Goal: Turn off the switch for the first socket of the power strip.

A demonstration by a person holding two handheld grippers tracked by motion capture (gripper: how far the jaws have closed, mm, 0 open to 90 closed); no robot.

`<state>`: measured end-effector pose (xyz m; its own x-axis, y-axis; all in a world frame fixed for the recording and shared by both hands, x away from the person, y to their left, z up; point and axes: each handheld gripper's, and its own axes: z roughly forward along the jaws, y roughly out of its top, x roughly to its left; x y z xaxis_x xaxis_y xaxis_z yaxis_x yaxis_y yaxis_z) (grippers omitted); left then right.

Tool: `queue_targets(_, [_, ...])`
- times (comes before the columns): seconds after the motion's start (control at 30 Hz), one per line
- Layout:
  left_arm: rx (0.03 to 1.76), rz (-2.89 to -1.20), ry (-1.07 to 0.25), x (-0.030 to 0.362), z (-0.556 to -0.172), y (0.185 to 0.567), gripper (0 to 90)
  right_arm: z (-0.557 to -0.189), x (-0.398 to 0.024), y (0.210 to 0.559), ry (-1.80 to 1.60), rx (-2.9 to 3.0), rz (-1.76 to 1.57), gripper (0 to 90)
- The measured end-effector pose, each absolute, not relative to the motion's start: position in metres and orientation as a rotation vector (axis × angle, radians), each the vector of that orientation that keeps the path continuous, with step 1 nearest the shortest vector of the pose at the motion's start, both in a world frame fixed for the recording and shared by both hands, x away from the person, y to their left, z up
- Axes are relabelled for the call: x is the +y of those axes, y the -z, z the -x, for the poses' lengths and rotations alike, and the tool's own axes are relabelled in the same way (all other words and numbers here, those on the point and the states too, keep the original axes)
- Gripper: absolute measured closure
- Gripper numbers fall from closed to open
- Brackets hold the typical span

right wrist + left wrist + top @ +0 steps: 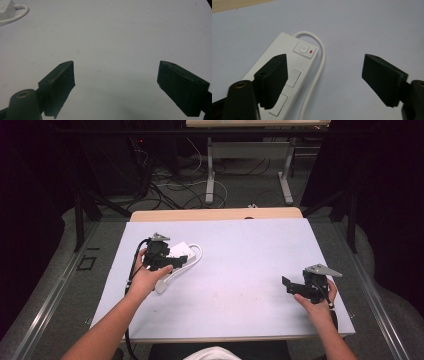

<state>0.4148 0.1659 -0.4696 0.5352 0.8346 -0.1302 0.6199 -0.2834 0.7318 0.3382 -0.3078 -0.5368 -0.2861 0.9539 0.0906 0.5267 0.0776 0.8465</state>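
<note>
A white power strip [287, 47] lies flat on the white table sheet [240, 265], its switch [303, 48] beside a small red light. Its white cable [322, 57] loops from the switch end and runs back along its side. In the high view the power strip [179, 248] sits at the left of the sheet. My left gripper [180, 261] hovers just over it. That left gripper [325, 75] is open, one jaw over the strip's sockets, the other over bare sheet, nothing pressed between them. My right gripper [286, 282] rests at the right. The right gripper [116, 82] stands open over bare sheet.
The cable's white plug end [161, 287] lies by my left hand. A strip of wooden tabletop [215, 214] shows behind the sheet. Beyond it are floor cables [175, 187] and another table's legs [210, 170]. Dark curtains close both sides.
</note>
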Motion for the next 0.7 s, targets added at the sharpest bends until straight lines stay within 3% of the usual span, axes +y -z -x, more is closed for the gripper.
queue_targets(0.07, [1.178, -1.998, -0.353, 0.168, -0.412, 0.469, 14.2, -0.338, -0.308, 0.537, -1.124, 1.863, -1.459, 13.7])
queue_targets(0.2, [1.166, -1.994, -0.349, 0.171, -0.405, 0.466, 0.9, -0.338, -0.308, 0.537, -1.122, 1.865, -1.451, 13.6])
queue_targets(0.7, [1.135, -1.922, -0.348, 0.191, -0.381, 0.458, 0.3, -0.338, -0.307, 0.536, -1.122, 1.861, -1.457, 13.6])
